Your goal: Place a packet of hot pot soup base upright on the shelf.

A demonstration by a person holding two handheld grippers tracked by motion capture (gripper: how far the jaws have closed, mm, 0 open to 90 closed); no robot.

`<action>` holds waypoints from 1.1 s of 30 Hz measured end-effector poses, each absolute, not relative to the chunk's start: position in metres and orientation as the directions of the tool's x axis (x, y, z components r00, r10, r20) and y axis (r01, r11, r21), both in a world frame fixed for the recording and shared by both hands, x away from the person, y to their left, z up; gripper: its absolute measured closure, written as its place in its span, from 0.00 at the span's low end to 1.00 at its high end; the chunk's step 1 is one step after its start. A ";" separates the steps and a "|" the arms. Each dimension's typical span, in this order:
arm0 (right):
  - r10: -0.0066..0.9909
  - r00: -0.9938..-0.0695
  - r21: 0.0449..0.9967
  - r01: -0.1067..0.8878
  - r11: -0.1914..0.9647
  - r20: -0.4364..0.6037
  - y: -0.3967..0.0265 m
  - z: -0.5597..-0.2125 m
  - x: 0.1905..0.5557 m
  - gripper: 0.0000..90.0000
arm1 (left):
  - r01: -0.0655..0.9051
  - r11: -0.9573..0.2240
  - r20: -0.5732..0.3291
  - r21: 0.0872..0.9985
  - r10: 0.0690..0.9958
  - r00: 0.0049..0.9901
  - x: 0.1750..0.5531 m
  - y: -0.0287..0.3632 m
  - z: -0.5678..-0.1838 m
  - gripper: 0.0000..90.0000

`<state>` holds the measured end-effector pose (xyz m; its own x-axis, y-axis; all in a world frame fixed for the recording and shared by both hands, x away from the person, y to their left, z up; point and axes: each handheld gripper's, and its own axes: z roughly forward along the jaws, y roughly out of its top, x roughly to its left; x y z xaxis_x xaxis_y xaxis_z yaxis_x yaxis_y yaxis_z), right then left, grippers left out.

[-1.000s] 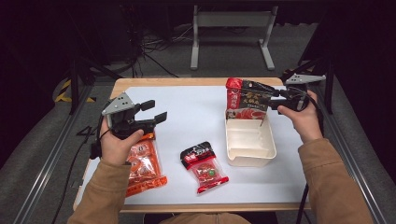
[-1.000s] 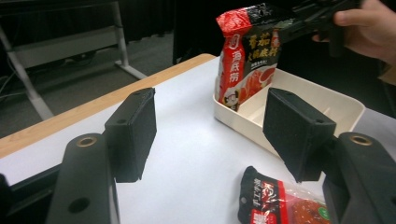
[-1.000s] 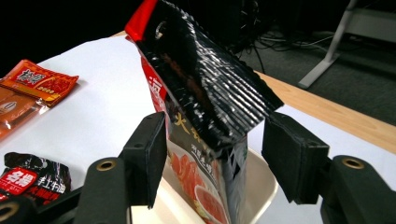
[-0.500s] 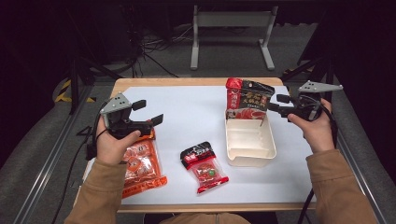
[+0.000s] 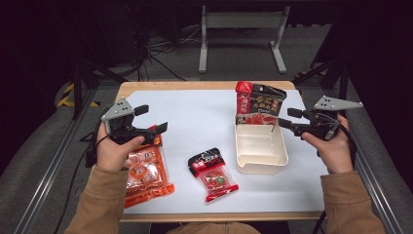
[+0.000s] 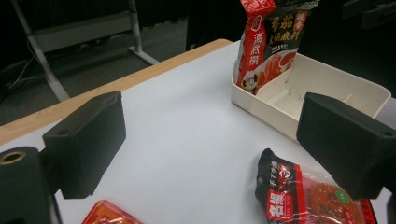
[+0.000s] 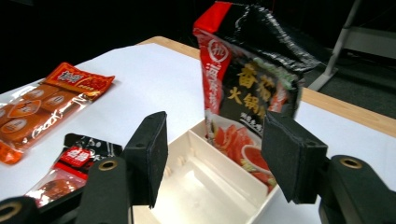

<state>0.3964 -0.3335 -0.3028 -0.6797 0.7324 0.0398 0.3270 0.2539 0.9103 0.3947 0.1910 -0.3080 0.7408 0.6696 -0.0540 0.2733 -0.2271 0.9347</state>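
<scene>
A tall red and black pouch [image 5: 258, 103] stands upright at the far end of the white tray [image 5: 260, 157]. My right gripper [image 5: 288, 118] hovers open just right of the tray, its jaws pointing at the pouch [image 7: 247, 79] with nothing between them. On the left, my left gripper [image 5: 152, 118] hangs above the top end of the orange packet [image 5: 143, 173]. Its jaws have just been opening and stand wide apart with nothing between them. A small red and black packet [image 5: 212, 173] lies flat between the orange packet and the tray, and appears past the left jaws too [image 6: 299, 196].
The white mat [image 5: 195, 117] covers a wooden table; its far edge [image 5: 195, 85] is bare wood. A metal stand [image 5: 241, 29] and cables sit on the dark floor behind. The tray's near compartments [image 7: 205, 186] hold nothing.
The right gripper has drawn back to the right, away from the pouch, which stays standing in the tray. The left gripper's jaws have spread wider over the orange packet.
</scene>
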 end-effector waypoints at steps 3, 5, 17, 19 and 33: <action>0.730 -0.682 0.907 0.334 0.257 0.044 -0.330 -0.304 0.394 0.46 | 0.279 -0.221 -0.064 0.934 0.667 0.743 0.395 0.193 -0.308 0.12; 0.726 -0.686 0.906 0.334 0.258 0.046 -0.329 -0.304 0.392 0.46 | 0.277 -0.221 -0.062 0.935 0.666 0.743 0.395 0.195 -0.308 0.12; 0.689 -0.723 0.906 0.320 0.277 0.044 -0.314 -0.302 0.381 0.45 | 0.310 -0.242 -0.079 0.920 0.659 0.748 0.397 0.208 -0.306 0.11; 0.685 -0.727 0.904 0.323 0.280 0.047 -0.312 -0.303 0.379 0.45 | 0.311 -0.250 -0.070 0.917 0.667 0.741 0.398 0.211 -0.306 0.11; 0.660 -0.749 0.899 0.330 0.287 0.064 -0.305 -0.307 0.375 0.45 | 0.335 -0.249 -0.060 0.909 0.715 0.696 0.404 0.232 -0.313 0.11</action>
<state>0.3753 -0.3048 -0.3075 -0.7489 0.6595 0.0643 0.3297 0.2868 0.8995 0.4042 0.2316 -0.3126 0.6962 0.7153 -0.0604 0.3345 -0.2488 0.9089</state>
